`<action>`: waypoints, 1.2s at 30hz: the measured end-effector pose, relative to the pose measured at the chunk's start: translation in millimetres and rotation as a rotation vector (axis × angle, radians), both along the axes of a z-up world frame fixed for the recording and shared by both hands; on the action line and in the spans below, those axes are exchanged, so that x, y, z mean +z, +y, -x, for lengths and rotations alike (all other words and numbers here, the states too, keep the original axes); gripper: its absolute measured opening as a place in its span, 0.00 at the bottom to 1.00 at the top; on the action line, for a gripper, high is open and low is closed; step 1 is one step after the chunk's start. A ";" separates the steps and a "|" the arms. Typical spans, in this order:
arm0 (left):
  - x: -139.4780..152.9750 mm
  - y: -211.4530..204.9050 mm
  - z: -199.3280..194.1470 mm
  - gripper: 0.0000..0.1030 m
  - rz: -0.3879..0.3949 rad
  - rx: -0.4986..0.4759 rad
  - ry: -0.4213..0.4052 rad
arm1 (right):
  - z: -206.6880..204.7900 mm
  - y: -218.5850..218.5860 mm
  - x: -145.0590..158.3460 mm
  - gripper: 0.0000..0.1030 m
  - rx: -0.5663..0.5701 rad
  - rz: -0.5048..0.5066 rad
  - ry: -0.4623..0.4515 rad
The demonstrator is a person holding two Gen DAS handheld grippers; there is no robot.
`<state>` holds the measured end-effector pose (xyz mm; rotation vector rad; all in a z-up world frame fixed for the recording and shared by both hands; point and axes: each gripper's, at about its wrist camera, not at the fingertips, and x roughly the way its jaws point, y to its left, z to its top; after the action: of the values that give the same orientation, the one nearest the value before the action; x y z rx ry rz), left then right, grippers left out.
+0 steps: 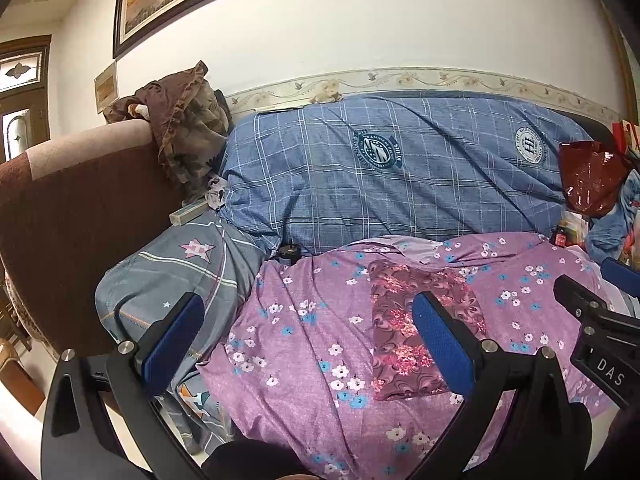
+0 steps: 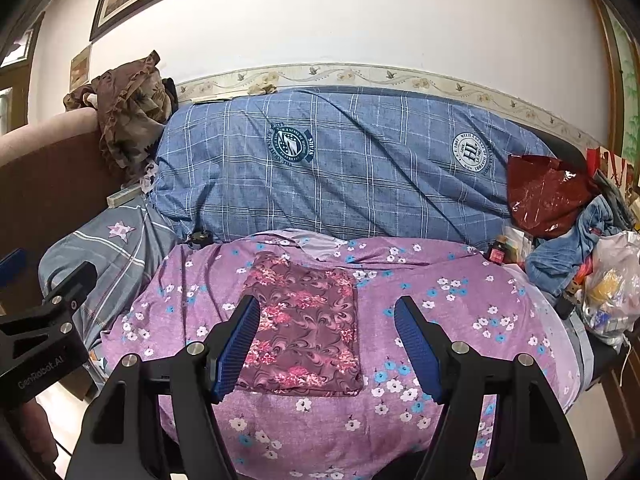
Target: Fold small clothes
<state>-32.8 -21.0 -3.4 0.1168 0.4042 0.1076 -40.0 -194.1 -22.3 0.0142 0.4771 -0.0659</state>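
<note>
A small maroon floral garment point(image 2: 308, 324) lies flat as a folded rectangle on the purple flowered sheet point(image 2: 460, 300); it also shows in the left wrist view point(image 1: 400, 320). My right gripper point(image 2: 326, 332) hovers over it, open and empty, its blue pads point(image 2: 416, 344) apart. My left gripper point(image 1: 308, 332) is open and empty, above the sheet point(image 1: 304, 340) to the garment's left. The right gripper's body point(image 1: 600, 332) shows at the right edge of the left wrist view; the left gripper's body point(image 2: 44, 328) shows at the left edge of the right wrist view.
A blue checked quilt point(image 2: 340, 168) lies rolled behind the sheet against the wall. A grey pillow point(image 1: 176, 280) and brown headboard point(image 1: 72, 208) stand at left. A red bag point(image 2: 548, 192), clothes and plastic bags point(image 2: 612, 288) pile at right.
</note>
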 end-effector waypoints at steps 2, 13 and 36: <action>-0.3 -1.9 1.2 1.00 -0.007 -0.007 0.000 | -0.2 -0.4 0.0 0.70 0.002 -0.001 0.001; 4.4 -1.7 7.7 1.00 0.010 -0.022 -0.007 | 2.6 -0.3 1.3 0.70 -0.005 -0.002 -0.001; 15.7 3.4 20.4 1.00 0.041 -0.049 -0.033 | 10.0 0.0 7.6 0.70 -0.009 0.005 -0.024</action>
<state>-53.2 -17.6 12.3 0.0841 0.3701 0.0530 -50.0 -194.1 -14.7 0.0123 0.4531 -0.0753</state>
